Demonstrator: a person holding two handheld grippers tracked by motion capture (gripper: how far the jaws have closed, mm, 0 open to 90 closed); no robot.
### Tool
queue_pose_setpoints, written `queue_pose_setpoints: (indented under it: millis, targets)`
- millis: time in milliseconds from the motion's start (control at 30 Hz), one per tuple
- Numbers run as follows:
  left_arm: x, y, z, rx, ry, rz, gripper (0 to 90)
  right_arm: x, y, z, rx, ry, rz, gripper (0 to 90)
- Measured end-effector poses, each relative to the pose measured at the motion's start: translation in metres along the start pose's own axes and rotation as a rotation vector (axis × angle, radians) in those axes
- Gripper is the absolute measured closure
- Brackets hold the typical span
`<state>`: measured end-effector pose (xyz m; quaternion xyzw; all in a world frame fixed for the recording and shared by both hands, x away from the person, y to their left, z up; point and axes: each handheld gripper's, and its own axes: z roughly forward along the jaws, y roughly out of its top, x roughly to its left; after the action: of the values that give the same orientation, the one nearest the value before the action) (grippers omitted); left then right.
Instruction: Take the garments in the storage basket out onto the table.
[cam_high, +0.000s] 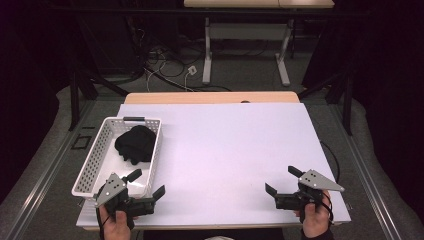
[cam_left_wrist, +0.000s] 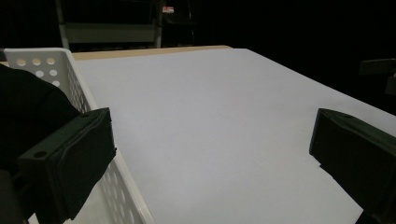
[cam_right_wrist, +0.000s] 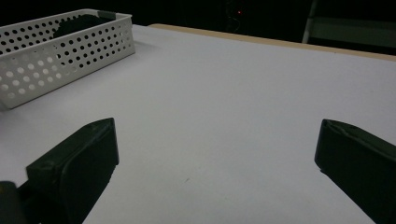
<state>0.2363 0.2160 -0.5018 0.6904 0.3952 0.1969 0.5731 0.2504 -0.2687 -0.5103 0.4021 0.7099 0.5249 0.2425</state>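
Both tools are hovering low at the near edge of the table (cam_high: 225, 150), jaws spread wide and gripping nothing. The left tool (cam_high: 148, 185) is sitting just beside the near right corner of the white perforated basket (cam_high: 90, 165); in the left gripper view one jaw is overlapping the basket wall (cam_left_wrist: 70, 79). The right tool (cam_high: 282, 181) is waiting well apart, over bare white surface near the right edge.

The black cloth bundle (cam_high: 135, 144) is lying crumpled inside the basket, toward its far end, clear of both tools.

Judgement: the reach for the cloth is only just starting. To do it well, the left tool should be lifting over the rim rather than scraping along the wall, then dropping onto the highest fold of the bundle with jaws kept wide. Pinching a thick fold should be bringing the whole piece out; a thin edge is likely to slip. The right tool may need to be steadying the light basket.
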Motion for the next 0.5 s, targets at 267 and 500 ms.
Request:
queue_pose_setpoints:
  millis: [267, 500]
  targets:
    - [0.0012, 0.0008, 0.0, -0.011, 0.007, -0.012, 0.2, 0.0008, -0.0004, 0.0018, 0.021, 0.011, -0.018, 0.0]
    - [0.0036, 0.0062, 0.0, 0.006, -0.021, -0.061, 0.2, -0.0023, -0.002, 0.0018, 0.031, -0.012, -0.021, 0.0]
